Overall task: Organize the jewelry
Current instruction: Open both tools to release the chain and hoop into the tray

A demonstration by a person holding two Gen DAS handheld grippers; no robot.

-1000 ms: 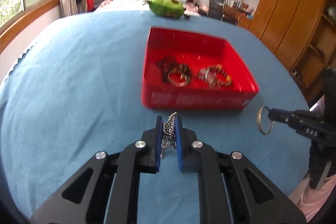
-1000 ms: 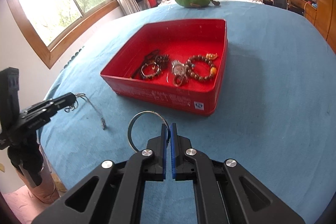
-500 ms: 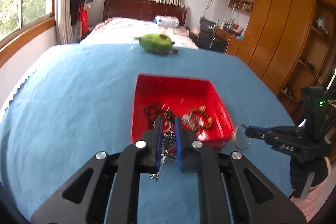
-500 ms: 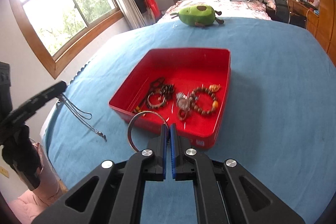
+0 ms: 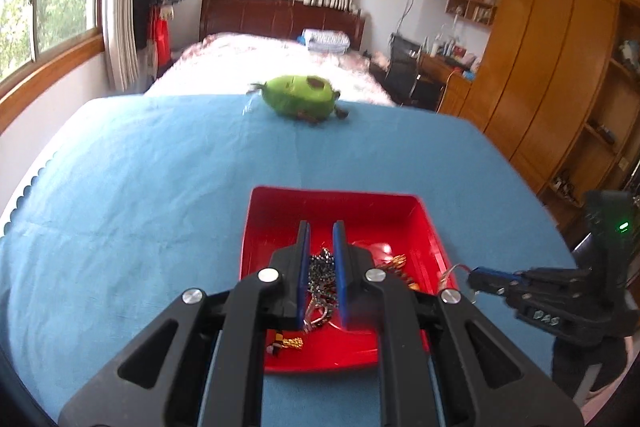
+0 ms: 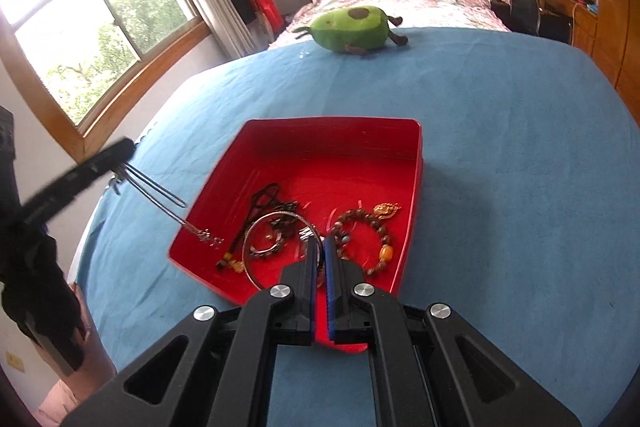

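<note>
- The left wrist view is showing the left gripper [image 5: 320, 251] above the near half of the red tray [image 5: 352, 201]; its blue-padded fingers [image 5: 303, 259] are clamped on a silver chain necklace [image 5: 320, 279], which is hanging between them over the tray interior.
- The right wrist view is showing what that view hides: the necklace [image 6: 168, 205] is dangling from the left gripper [image 6: 120, 153] in a long loop, and its lower end is reaching over the tray's left rim.
- The right gripper [image 6: 319, 259] is hovering over the near edge of the red tray [image 6: 414, 187]; its fingers [image 6: 330, 267] are clamped on a thin metal bangle [image 6: 256, 247], a plain smooth hoop standing out to the left of the pads.
- In the left wrist view the right gripper [image 5: 478, 277] is appearing at the tray's right rim; the bangle is showing there only as a bright sliver.
- The tray is rectangular, glossy and shallow-walled. Only the right wrist view is showing its contents clearly: a brown beaded bracelet [image 6: 362, 239] with amber beads and a gold charm, a dark cord piece [image 6: 264, 197], and a tangle of smaller metal items.
- The surface [image 6: 520, 187] is wearing a blue, finely wrinkled cloth; a green avocado-shaped plush toy [image 6: 352, 29] is lying at its far edge.
- Behind it, a bed [image 5: 276, 59] with a dark wooden headboard is standing among wood-framed windows, curtains and wooden cabinets [image 5: 560, 47].
</note>
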